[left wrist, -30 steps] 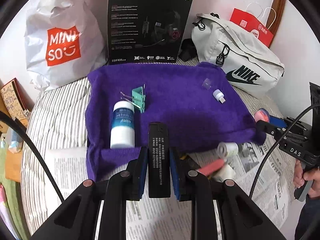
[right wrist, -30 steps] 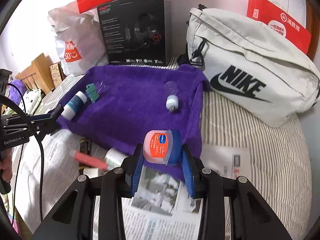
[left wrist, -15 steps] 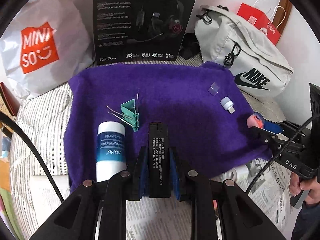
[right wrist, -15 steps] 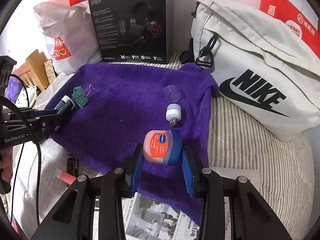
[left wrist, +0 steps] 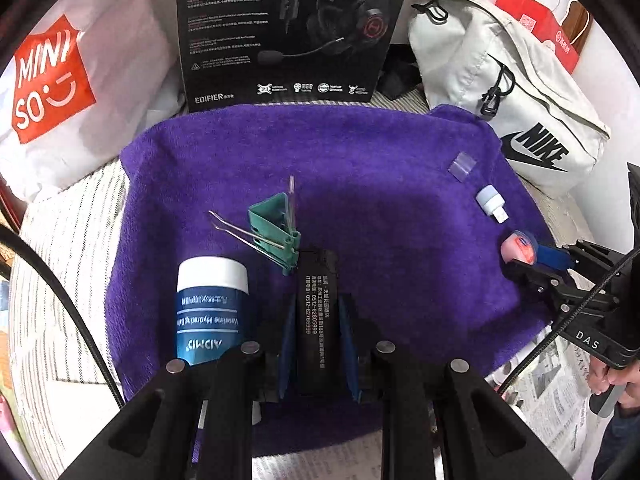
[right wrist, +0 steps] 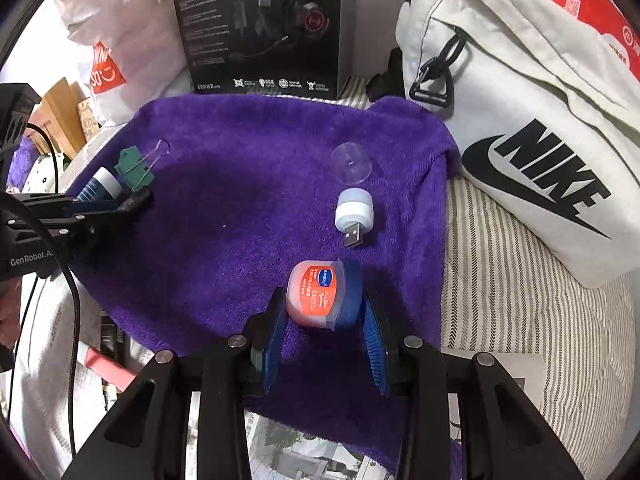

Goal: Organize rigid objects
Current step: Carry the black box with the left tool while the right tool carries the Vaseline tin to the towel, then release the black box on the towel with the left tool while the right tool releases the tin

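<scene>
My left gripper is shut on a black lighter, low over the purple towel, its tip beside a green binder clip and right of a blue-white bottle. My right gripper has its jaws spread a little around a pink Vaseline tub with a blue lid, which rests on the towel; the right pad stands apart from it. The tub also shows in the left wrist view. A white USB light and a clear cap lie just beyond.
A black headset box, a Miniso bag and a Nike bag stand along the back. Newspaper with a red item lies in front of the towel on striped bedding.
Both grippers moved forward over the towel. The left brought the lighter next to the binder clip. The right lowered the tub onto the towel and its jaws widened.
</scene>
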Tool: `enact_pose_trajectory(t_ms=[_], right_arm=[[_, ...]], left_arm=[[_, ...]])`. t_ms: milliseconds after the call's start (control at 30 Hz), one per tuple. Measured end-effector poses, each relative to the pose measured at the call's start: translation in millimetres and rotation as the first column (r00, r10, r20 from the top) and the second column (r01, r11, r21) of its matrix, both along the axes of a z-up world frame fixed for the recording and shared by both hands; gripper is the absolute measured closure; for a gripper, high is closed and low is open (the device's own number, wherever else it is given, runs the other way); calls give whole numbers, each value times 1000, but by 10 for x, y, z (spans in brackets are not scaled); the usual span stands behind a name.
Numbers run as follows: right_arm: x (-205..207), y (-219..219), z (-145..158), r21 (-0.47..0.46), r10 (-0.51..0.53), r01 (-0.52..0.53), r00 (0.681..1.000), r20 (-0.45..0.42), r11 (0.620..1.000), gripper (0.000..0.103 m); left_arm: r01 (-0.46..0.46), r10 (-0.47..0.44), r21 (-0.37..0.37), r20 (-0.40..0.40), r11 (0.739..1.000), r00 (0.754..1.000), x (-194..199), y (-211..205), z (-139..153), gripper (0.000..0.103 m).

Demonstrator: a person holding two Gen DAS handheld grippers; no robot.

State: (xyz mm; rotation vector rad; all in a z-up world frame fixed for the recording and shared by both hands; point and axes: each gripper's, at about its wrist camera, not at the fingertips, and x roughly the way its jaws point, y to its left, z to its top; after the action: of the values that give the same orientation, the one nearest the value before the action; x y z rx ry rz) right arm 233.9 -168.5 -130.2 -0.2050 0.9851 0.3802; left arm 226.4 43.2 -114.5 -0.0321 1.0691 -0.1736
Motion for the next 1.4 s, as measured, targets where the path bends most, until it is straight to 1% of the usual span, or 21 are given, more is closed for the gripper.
enact_pose_trajectory(t_ms=[167,333,367,533,600,667,700,733,833,900,1033,1067,1333,1400], right_arm=[[48,37,-21,-1,1,-1,1000,6,1000,66],[50,97,-65,-27,12,-12,1000,18,1000,66],[66,100,-70,-20,10,-9,1000,18,1000,66],[92,90,-75,-8,8,-8,1000,11,1000,66],[102,98,-76,-9,13,-13,1000,11,1000,66],[84,90,-74,-11,23,-23,1000,17,1000,66],[80,82,-74,-11,28,-27,999,20,1000,66],[79,80,-73,-11,31,-31,999,21,999,66],[75,77,-70,-4,45,-45,999,17,999,63],[63,78,-68,0,55,-55,998,13,998,60],[-6,74,-18,2,58,-58,998,13,998,43],[-25,63,2,-2,52,-52,999,16,999,42],[-173,-103,192,15,15,-15,999,29,1000,42],[-225,-162,249,38,5,-6,1000,27,999,42]], left_arm=[[11,-11,26,3,1000,1000,16,-38,-1,82],[24,-25,75,13,997,1000,13,-97,-22,82],[25,-26,81,15,996,1000,10,-103,-23,82],[22,-23,75,6,997,1000,0,-89,-15,81],[23,-23,65,0,998,1000,-11,-85,-12,77],[21,-21,61,-3,998,1000,-32,-86,-6,65],[21,-21,65,-2,998,1000,-45,-95,-3,54],[20,-20,66,-2,998,1000,-64,-102,0,49],[21,-21,60,-13,998,1000,-104,-113,2,49],[18,-18,62,-15,998,1000,-136,-123,27,49],[21,-21,49,2,999,1000,-213,-130,151,49],[20,-20,48,5,999,1000,-229,-128,181,48],[15,-17,46,44,999,999,-514,-113,403,48],[9,-11,47,47,999,999,-597,-105,415,48]])
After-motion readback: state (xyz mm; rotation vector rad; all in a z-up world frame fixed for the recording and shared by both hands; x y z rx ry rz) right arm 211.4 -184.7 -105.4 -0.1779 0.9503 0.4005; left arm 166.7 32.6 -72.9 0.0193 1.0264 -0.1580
